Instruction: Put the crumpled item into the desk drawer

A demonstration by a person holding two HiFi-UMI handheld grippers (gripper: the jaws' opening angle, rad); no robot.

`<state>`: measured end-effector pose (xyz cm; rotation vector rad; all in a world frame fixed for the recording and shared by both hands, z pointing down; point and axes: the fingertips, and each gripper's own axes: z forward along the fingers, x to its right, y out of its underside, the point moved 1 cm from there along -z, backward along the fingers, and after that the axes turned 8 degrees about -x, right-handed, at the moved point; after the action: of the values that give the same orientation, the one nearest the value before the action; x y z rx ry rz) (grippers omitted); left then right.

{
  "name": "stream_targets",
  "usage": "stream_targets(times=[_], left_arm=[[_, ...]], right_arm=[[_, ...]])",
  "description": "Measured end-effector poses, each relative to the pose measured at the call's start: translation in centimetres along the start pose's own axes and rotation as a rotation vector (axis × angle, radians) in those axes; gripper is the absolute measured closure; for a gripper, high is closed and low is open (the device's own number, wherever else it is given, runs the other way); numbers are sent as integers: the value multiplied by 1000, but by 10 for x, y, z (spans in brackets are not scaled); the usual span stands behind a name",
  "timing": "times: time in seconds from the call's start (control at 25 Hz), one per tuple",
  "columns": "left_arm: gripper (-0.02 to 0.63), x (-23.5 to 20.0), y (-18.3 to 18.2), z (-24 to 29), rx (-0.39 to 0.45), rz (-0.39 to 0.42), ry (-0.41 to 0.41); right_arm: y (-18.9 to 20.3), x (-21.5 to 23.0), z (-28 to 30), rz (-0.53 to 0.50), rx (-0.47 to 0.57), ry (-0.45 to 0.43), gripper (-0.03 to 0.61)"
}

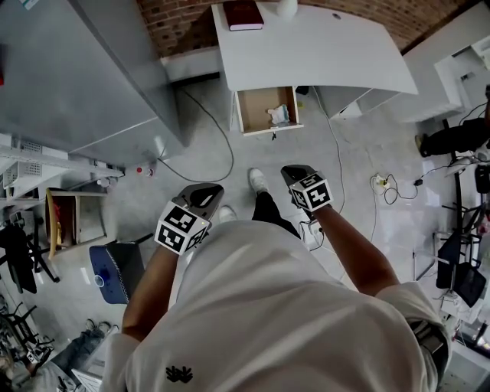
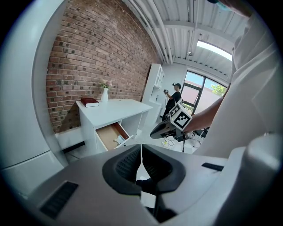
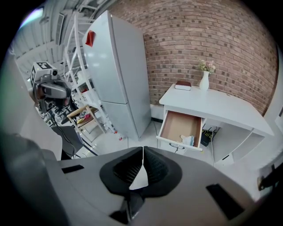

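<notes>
So far: the pale crumpled item, paper-like as far as I can tell, already lies inside the pulled-out, brown-bottomed drawer of the white desk.
Item's place: on the drawer floor, at the right side and close to the front panel; nothing else shows in there.
Left gripper: its black ribbed pads are pressed together with nothing between them, so it carries nothing.
Right gripper: likewise closed on itself, with only a thin slit between the pads and no object in it.
Position: both grippers are held near the person's waist, pointing toward the desk and well apart from the drawer; the person stands back from it on the grey floor.
Done: judging by how things lie, the placing itself looks complete, since the item rests in the drawer and neither gripper touches it.
Left to do: nothing that the task sentence names. The drawer stands open, and shutting it would be an extra step.
Desk top: a dark red book and a white vase stand at the back, away from the drawer.
</notes>
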<state>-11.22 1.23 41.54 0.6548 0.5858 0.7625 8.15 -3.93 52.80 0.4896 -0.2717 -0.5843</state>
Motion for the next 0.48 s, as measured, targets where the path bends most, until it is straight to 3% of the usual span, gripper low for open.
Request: stream_targets(times=[0.48], left_arm=[[584, 4, 4, 2, -8, -3, 3]], right_arm=[[1, -3, -4, -7, -1, 0, 548]])
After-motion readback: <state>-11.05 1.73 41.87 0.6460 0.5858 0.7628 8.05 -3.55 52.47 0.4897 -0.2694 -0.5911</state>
